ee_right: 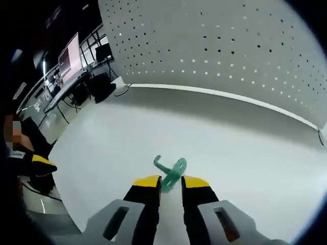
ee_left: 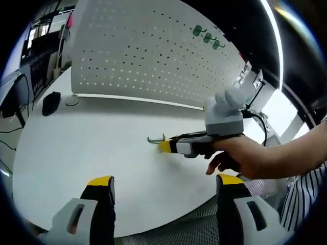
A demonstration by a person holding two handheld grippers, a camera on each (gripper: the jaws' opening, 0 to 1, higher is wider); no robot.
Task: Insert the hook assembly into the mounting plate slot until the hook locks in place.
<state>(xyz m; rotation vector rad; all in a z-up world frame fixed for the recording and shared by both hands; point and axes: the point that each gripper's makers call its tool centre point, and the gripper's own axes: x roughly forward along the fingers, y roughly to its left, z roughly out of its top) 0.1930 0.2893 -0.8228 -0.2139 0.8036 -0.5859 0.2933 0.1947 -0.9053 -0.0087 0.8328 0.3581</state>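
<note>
Right gripper (ee_right: 170,185) jaws clenched on the green hook (ee_right: 171,172) by its base: seemingly light, stiff, slippery plastic; left gripper (ee_left: 163,185) jaws released, holding nothing.

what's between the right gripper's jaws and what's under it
A green hook sits between the right gripper jaws, which close on its round end; its curved arm sticks out ahead. Under it is the bare white table. The clamped part and any contact with the table are hidden.
</note>
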